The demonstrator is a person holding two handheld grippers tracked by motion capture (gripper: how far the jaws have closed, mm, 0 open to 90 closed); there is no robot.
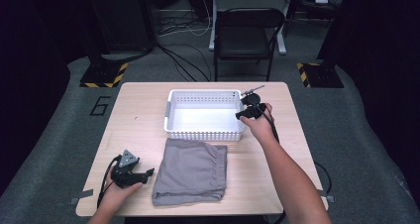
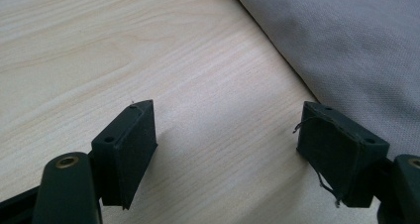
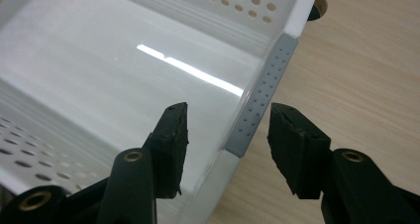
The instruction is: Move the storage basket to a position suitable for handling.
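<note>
A white perforated basket stands at the table's back middle. My right gripper is at its right end. In the right gripper view the jaws straddle the basket's wall at its grey handle strip, one inside and one outside. There are gaps on both sides, so the gripper is open. A folded grey garment lies in front of the basket. My left gripper rests low on the wood just left of it. Its jaws are open and empty, with the garment's edge beside the right jaw.
The wooden table has bare wood left of the basket and along the right side. Behind it stands a black folding chair, with cables on the floor and hazard-striped stand bases at both sides.
</note>
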